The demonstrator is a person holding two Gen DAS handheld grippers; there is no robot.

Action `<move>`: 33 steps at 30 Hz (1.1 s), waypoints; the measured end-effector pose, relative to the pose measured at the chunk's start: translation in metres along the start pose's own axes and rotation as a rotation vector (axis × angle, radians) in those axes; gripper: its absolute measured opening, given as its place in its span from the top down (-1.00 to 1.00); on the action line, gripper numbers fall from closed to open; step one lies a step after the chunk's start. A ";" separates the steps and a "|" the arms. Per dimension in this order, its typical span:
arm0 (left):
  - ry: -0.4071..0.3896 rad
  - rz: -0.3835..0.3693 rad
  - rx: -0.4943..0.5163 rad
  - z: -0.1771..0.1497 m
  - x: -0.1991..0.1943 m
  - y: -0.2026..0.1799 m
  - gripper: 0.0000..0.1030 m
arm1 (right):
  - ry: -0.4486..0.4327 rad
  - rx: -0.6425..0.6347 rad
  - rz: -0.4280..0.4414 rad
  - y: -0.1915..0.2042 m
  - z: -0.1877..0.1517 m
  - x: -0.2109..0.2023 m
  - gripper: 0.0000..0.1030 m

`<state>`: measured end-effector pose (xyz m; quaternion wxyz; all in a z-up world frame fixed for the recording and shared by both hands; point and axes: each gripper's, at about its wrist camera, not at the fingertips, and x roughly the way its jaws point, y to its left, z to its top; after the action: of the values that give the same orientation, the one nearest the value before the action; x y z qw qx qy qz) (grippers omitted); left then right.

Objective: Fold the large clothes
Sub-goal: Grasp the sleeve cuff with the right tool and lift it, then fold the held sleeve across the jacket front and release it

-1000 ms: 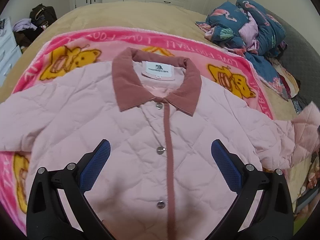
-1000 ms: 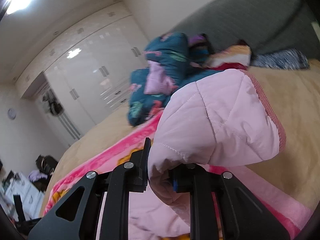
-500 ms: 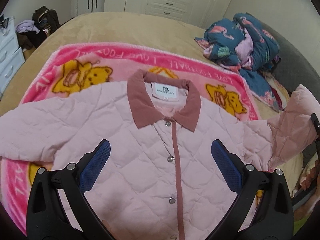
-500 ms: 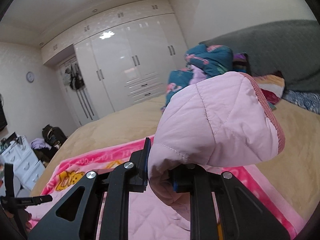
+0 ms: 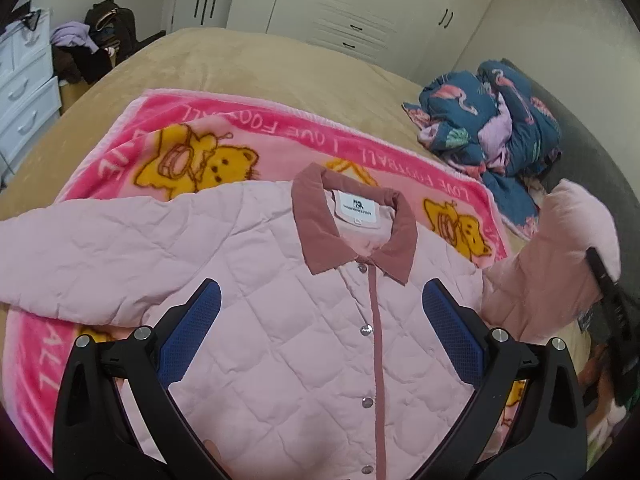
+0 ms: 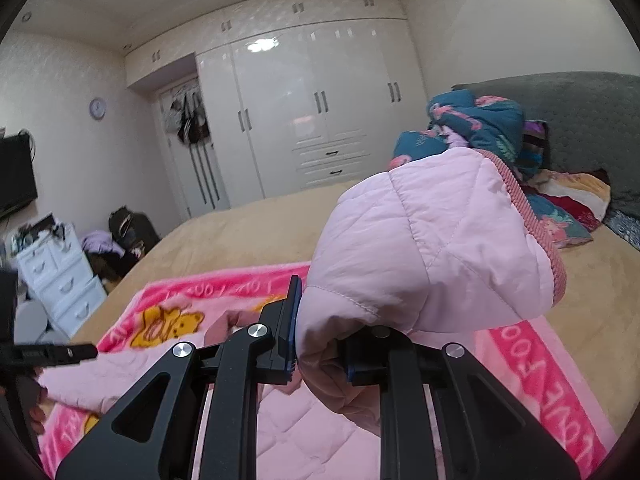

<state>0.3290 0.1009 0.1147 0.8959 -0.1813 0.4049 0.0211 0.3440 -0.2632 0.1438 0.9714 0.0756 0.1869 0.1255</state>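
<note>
The right gripper [image 6: 320, 344] is clenching the cuff end of the jacket's sleeve [image 6: 432, 248] between its jaws and holding it raised above the bed [image 5: 256, 64], probably so the sleeve can be swung inward across the chest as the first fold. The left gripper [image 5: 320, 336] is hovering over the jacket's front with its jaws spread wide and gripping nothing, seemingly placed to pin or steady the body while the sleeve is travelling over. The jacket [image 5: 304, 320] is lying face up on a pink cartoon blanket [image 5: 224, 136] spread over the middle of the bed, its collar [image 5: 352, 236] pointing toward the far edge where the wardrobe [image 5: 328, 4] is standing. It is showing as a pale pink quilted garment with diamond stitching, a dusty rose collar and placket, silver snaps fastened down the front, and a white label inside the neck. Its other sleeve is stretching flat toward the bed's left edge. A bundle of blue patterned bedding [image 5: 492, 120] is sitting near the bed's far right corner, well apart from the jacket.
</note>
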 end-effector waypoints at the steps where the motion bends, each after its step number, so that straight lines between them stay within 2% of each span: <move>1: -0.003 -0.002 -0.003 0.000 -0.001 0.003 -0.84 | 0.007 -0.014 0.008 0.006 -0.004 0.003 0.68; 6: -0.001 -0.021 -0.016 -0.006 -0.001 0.014 -0.84 | 0.057 -0.071 0.039 0.034 -0.026 0.019 0.68; 12: 0.028 -0.036 -0.025 -0.022 0.012 0.020 -0.84 | 0.138 -0.123 0.082 0.066 -0.067 0.045 0.68; 21: 0.077 -0.053 -0.036 -0.044 0.038 0.018 -0.84 | 0.351 0.001 0.129 0.075 -0.140 0.091 0.62; 23: 0.094 -0.059 -0.037 -0.050 0.045 0.016 -0.84 | 0.382 0.050 0.151 0.072 -0.151 0.094 0.47; 24: 0.103 -0.064 -0.039 -0.053 0.049 0.016 -0.84 | 0.409 0.080 0.167 0.071 -0.158 0.097 0.22; 25: 0.109 -0.068 -0.040 -0.054 0.051 0.015 -0.84 | 0.434 0.122 0.183 0.069 -0.164 0.097 0.07; 27: 0.122 -0.077 -0.047 -0.058 0.057 0.015 -0.84 | 0.437 0.169 0.195 0.064 -0.169 0.090 0.04; 29: 0.141 -0.085 -0.056 -0.062 0.064 0.016 -0.84 | 0.418 0.226 0.202 0.054 -0.168 0.079 -0.07; 31: 0.157 -0.094 -0.067 -0.064 0.068 0.017 -0.84 | 0.360 0.322 0.178 0.040 -0.165 0.062 -0.40; 33: 0.163 -0.103 -0.085 -0.064 0.069 0.019 -0.84 | 0.315 0.382 0.161 0.029 -0.162 0.053 -0.40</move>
<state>0.3256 0.0890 0.0198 0.8514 -0.2408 0.4654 -0.0225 0.3233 -0.2046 -0.0177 0.8853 0.2517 0.3497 0.1750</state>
